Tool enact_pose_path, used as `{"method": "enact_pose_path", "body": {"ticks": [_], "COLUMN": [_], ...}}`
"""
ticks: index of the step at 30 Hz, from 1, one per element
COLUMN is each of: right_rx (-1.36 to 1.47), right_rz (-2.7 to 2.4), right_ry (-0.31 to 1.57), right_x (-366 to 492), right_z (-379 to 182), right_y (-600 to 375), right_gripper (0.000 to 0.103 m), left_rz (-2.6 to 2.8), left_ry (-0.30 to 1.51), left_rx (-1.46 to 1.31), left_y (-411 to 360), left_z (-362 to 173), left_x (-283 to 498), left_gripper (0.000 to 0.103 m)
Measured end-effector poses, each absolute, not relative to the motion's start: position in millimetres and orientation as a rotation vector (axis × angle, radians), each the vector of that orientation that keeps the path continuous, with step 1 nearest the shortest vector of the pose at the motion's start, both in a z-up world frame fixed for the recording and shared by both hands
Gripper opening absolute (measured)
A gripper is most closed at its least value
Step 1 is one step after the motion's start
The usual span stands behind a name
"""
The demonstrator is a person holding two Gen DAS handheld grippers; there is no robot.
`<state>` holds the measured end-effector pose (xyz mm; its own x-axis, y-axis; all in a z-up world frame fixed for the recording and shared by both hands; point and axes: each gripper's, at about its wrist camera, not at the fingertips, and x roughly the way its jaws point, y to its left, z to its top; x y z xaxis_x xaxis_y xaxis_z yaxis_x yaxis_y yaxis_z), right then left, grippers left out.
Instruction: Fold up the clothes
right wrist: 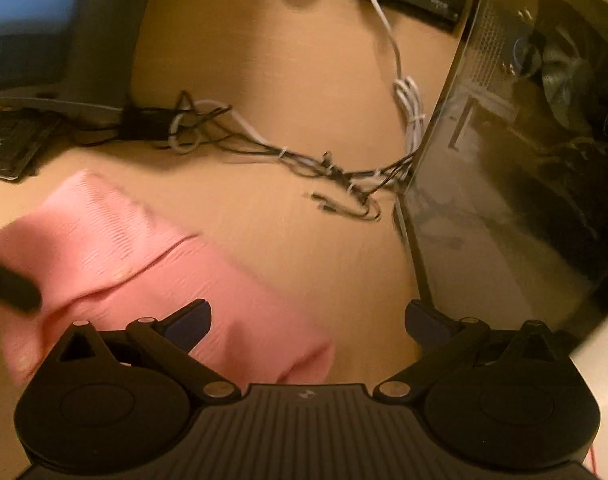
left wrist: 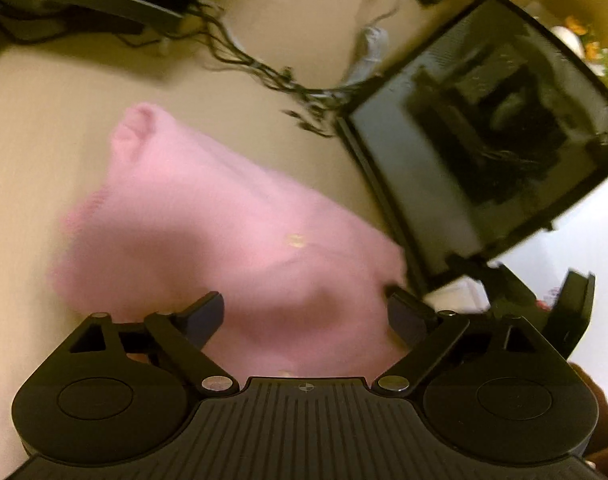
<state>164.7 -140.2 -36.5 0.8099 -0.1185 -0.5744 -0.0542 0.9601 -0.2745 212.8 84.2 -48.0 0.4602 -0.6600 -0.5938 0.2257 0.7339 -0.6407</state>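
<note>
1. Left gripper [left wrist: 306, 316]: jaws wide apart, nothing clamped, pink cardigan [left wrist: 231, 240] lying loose below them
2. Right gripper [right wrist: 308, 320]: jaws wide, holding nothing
3. Cardigan bunched on desk [right wrist: 304, 80], near the PC case [right wrist: 524, 160], short of the cables [right wrist: 304, 156]

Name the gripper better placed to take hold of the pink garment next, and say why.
Left, probably. The left gripper is open with the pink garment centred between its fingers; the right gripper is open mostly over bare table.
</note>
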Motion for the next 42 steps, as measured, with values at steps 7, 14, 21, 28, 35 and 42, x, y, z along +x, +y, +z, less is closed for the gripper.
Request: {"method": "enact_pose_path", "body": {"ticks": [7,14,21,28,35,42], "right_rx": [-0.415,-0.255,-0.339,-0.339,-0.212,-0.278], "right_rz": [-0.038,0.195,0.01,0.108,0.041,0.027], "right_ry": [0.759,0.736,0.717,0.768,0.635,0.694], "right_x": [163.1,110.1,119.0,103.9,120.9,186.9], "right_z": [-69.7,-33.1,-61.0,-66.6,-25.9,-53.4], "right_y": [-117.0,-109.8,-117.6,-106.5,-120.8,-121.5], "right_gripper": [0.103,0.103,0.103,0.103,0.103,0.103], "left_rz": [-0.498,-0.457,-0.671,-0.607,-0.572,-0.549], "left_ry": [0.962,0.902,0.865,0.989,0.77,0.827], "left_rx": [-0.354,-0.306,-0.381,-0.338,-0.359,-0.347], "left_y": [78.8,81.0,67.2,61.4,90.2,103.0], "left_z": [-65.2,-46.7,-31.0,-65.0,-19.9,-43.6], "left_x": [258.3,293.3,233.8,214.4,197.3,217.2], "left_gripper": [0.087,0.089,0.094,0.092,0.094,0.068]}}
